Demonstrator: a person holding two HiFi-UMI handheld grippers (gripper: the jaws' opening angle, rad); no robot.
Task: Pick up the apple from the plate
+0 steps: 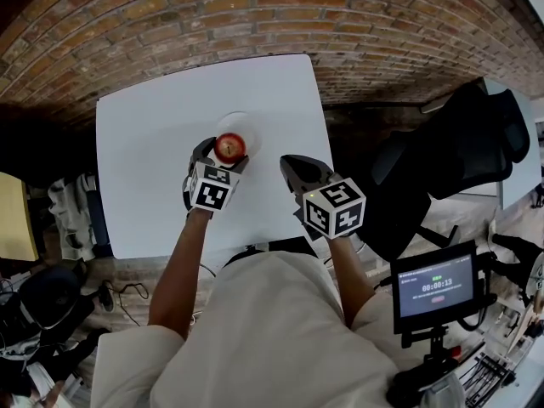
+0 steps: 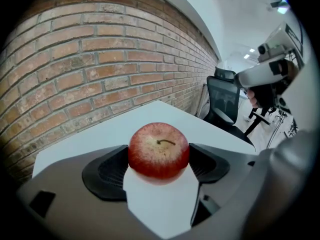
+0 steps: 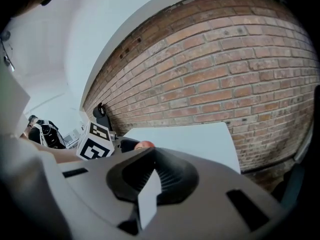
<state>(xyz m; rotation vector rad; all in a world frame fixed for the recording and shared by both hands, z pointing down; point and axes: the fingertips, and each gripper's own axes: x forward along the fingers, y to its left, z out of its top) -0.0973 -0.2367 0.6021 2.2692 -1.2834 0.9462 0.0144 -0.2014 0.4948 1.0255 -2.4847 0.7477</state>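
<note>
Left gripper point(image 1: 223, 156) clasps the red apple point(image 1: 229, 147), seemingly lifted clear of the plate point(image 1: 246, 123) mid-frame; right gripper point(image 1: 299, 171) is clenched on nothing.

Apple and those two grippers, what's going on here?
A person holds a gripper in each hand at a white table. The left gripper has its jaws shut on the red apple, right over the white plate; whether it is lifted clear is hard to tell. The right gripper hangs alongside, jaws together, holding nothing.
</note>
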